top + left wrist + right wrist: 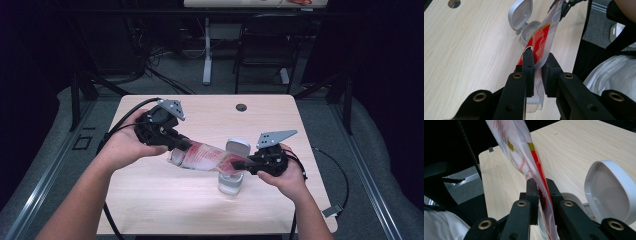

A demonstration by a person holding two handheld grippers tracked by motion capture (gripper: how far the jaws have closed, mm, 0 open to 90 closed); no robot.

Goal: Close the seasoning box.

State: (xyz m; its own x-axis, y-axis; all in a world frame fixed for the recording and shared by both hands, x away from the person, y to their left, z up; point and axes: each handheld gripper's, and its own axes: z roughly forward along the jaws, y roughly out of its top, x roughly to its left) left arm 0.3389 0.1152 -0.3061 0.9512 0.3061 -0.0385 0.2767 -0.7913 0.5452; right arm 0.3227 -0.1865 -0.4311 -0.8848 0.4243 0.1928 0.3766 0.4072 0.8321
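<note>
Both grippers' fingers (528, 65) pinch a crinkly red-and-white plastic pouch (205, 156) taut between them, above a round white flip-lid container (231, 184).

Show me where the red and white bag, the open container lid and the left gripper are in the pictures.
red and white bag (205, 156), high view, on its clear middle.
open container lid (521, 14), left gripper view, on its inner face.
left gripper (537, 66), left gripper view, between its jaw tips, shut on the bag.
</note>
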